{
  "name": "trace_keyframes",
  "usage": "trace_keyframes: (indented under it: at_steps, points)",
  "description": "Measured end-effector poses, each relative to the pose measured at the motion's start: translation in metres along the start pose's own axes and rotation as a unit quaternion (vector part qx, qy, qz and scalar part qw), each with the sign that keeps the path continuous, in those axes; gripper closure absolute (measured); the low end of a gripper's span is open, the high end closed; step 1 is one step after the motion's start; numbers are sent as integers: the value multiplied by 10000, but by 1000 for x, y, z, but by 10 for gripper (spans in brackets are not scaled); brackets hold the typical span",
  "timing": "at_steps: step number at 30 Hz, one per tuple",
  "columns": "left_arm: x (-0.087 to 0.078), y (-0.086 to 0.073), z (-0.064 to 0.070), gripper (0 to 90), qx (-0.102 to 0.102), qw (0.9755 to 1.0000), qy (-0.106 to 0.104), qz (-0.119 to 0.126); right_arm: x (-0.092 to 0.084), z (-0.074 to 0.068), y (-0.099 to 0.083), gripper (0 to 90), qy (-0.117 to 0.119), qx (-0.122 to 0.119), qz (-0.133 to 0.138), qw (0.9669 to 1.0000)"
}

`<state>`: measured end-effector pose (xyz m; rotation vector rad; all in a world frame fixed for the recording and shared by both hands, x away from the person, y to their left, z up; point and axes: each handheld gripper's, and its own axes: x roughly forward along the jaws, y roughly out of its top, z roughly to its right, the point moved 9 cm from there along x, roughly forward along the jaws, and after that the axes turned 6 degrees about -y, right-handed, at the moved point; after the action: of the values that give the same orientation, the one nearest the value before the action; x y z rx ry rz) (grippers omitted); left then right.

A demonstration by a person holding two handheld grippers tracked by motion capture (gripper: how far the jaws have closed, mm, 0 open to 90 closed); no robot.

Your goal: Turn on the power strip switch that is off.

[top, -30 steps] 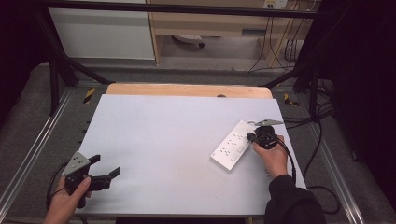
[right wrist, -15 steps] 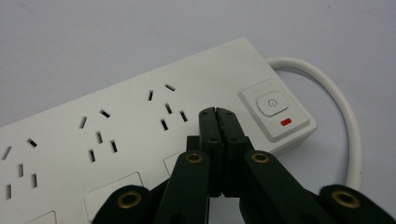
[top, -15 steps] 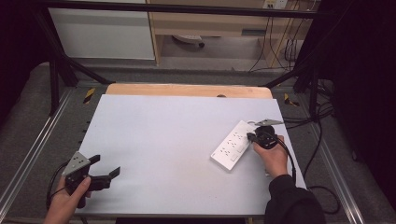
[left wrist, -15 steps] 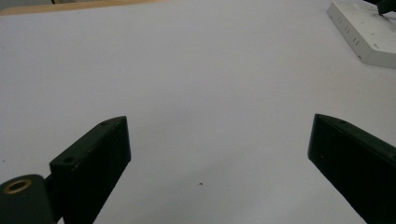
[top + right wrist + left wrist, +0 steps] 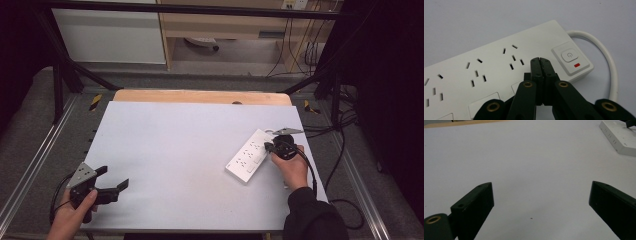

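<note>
Right gripper, jaws pressed together and empty, hovers over the white power strip beside its power button, likely lining up a press. Left gripper sits spread wide, idle at the table's near corner.

A pale grey-white table, wide and flat, with a strip of bare light wood along the far edge. Lying flat on it near the right edge, set at a slant, a white power strip with rows of sockets and a switch beside a small red mark. At that switch end, a white cord curving off, perhaps resting on the tabletop too.
</note>
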<state>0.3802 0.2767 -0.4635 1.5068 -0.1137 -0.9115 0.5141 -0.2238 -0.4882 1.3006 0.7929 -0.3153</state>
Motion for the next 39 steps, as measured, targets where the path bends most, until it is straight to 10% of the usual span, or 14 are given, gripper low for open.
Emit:
trace_keyframes:
  at_steps: [39]
  points:
    - [0,0,-1,59,-7,10000,4,-6,1,0,-2,900,69,143,-19,9999]
